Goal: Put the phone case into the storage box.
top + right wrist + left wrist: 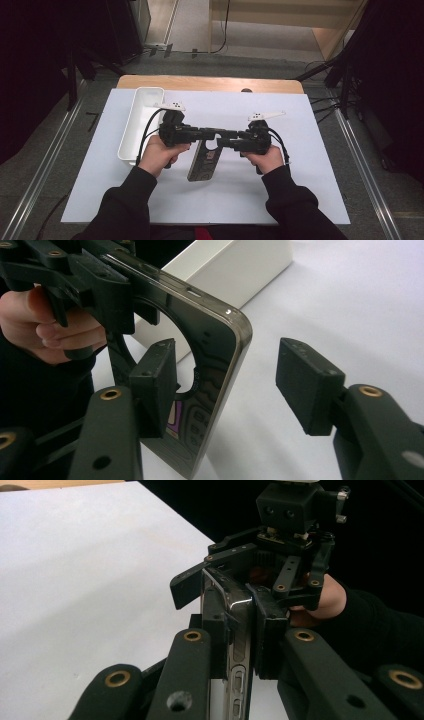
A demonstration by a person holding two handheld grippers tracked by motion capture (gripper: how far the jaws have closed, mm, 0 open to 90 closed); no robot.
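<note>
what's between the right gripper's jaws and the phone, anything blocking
Nothing visible. The phone stands on edge between the right gripper's open pads, one pad by its back, the other apart across bare white mat. The left gripper clamps the phone's far end.

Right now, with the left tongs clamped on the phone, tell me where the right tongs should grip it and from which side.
Grip the phone across its thin thickness at the free top corner, coming in edge-on, opposite the left tongs. It stands on edge above the white table sheet, so its flat faces suit the pads. The right tongs already straddle that edge, with one pad near a face and the other clear.
</note>
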